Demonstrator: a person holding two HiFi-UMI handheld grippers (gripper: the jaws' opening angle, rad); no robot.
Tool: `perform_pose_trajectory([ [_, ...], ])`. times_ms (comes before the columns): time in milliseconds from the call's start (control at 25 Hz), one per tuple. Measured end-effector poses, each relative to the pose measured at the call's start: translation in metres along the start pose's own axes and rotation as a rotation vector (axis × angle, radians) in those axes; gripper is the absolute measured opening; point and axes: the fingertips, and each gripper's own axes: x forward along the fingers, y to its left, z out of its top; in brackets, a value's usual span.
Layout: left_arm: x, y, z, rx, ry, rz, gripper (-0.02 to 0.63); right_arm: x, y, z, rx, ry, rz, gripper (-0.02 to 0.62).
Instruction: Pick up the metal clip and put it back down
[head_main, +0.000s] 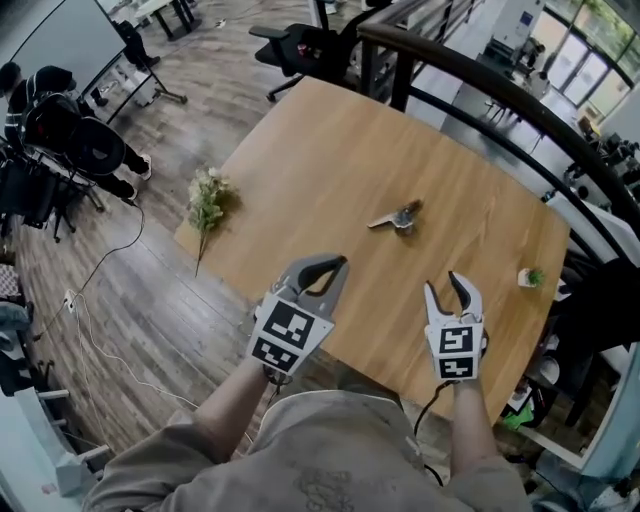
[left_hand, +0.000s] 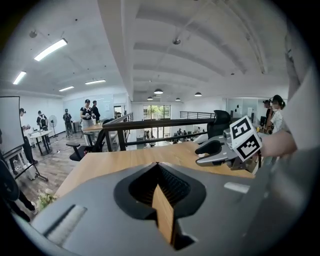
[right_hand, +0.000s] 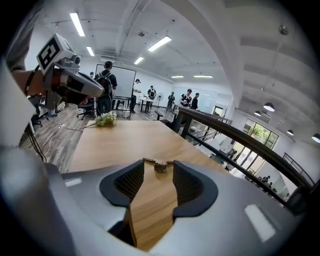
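Now | metal clip (head_main: 397, 217) crosswise, thin end left | left claw (head_main: 338, 265) closed | right claw (head_main: 442, 281) wide

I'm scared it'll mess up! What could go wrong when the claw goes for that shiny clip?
The small silver metal clip lies low on the smooth wooden table, so the open right claw might just push it along. The tiny green potted plant near the edge could get knocked.

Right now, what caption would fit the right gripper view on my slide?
The right gripper, claw open and empty, faces the metal clip lying ahead on the wooden table.
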Motion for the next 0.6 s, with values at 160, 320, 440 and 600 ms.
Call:
perform_pose_trajectory([
  [160, 0.027, 0.003, -0.001, 0.008, 0.026, -0.019, 0.0, 0.018, -0.01, -0.002, -0.009, 0.008, 0.005, 0.19],
  [320, 0.045, 0.006, -0.002, 0.022, 0.052, -0.036, 0.0, 0.026, -0.014, 0.002, 0.006, 0.003, 0.007, 0.19],
  [440, 0.053, 0.006, -0.002, 0.031, 0.066, -0.046, 0.0, 0.029, -0.017, 0.002, 0.017, 0.004, 0.008, 0.19],
  [600, 0.054, 0.005, -0.003, 0.021, 0.073, -0.067, 0.0, 0.027, -0.02, 0.002, 0.02, 0.012, -0.002, 0.19],
])
